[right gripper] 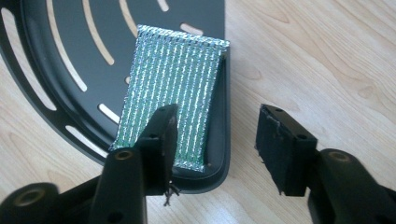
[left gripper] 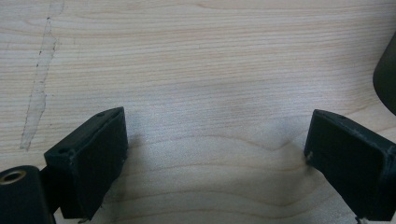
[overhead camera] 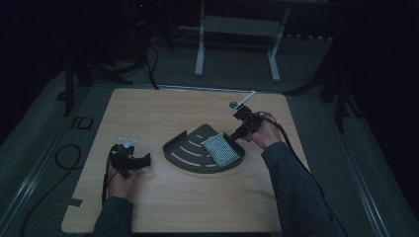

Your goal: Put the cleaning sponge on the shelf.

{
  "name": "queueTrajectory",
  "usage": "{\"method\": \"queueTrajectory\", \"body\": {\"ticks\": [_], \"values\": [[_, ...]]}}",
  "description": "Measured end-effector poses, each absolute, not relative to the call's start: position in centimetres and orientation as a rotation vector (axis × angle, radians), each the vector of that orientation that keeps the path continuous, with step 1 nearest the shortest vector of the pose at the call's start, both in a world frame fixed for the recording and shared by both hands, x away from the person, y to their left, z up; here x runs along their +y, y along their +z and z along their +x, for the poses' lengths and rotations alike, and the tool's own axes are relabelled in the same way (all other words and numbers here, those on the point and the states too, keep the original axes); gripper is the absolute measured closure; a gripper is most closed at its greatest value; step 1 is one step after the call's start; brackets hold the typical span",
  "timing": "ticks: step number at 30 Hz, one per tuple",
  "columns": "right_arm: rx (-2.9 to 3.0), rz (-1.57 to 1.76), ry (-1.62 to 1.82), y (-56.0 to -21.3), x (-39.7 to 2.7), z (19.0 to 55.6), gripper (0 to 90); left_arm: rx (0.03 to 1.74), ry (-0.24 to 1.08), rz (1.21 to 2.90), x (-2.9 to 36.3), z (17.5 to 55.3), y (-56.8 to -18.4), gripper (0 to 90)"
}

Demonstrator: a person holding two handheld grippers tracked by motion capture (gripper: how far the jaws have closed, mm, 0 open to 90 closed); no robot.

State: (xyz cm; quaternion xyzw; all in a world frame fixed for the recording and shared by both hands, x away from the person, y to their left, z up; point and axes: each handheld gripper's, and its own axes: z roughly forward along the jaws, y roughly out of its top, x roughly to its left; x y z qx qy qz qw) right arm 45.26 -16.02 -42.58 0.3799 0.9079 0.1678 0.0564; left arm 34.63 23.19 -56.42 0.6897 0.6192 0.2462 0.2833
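Note:
A silvery green ribbed pad (overhead camera: pixel 222 150) (right gripper: pixel 170 112) lies in the black fan-shaped slotted tray (overhead camera: pixel 190 153) (right gripper: pixel 56 70), against its right wall. My right gripper (overhead camera: pixel 237 133) (right gripper: pixel 217 140) hovers at the tray's far right corner, open, with nothing between its jaws; the pad lies just beyond its left jaw. Near the table's left front, my left gripper (overhead camera: pixel 143 161) (left gripper: pixel 215 154) rests low over bare wood, jaws wide open and empty, pointing toward the tray.
The light wooden table (overhead camera: pixel 163 118) sits in a dark room. A white-legged stand (overhead camera: pixel 237 29) is on the floor behind it. Cables (overhead camera: pixel 64 158) trail off the table's left side. The tray's dark edge (left gripper: pixel 386 79) shows at the right of the left gripper view.

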Motion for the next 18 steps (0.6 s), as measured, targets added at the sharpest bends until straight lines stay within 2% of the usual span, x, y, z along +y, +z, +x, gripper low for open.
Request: {"method": "queueTrajectory", "body": {"ticks": [9, 18], "values": [[2.697, 1.205, 0.59, -43.1, -17.7, 43.8, 36.6, 1.658, 0.659, 1.846, 23.2, 34.6, -56.4, 6.5], [2.663, 1.228, 0.641, -44.4, -19.0, 42.3, 32.9, 1.658, 0.659, 1.846, 23.2, 34.6, -56.4, 6.5]]}}
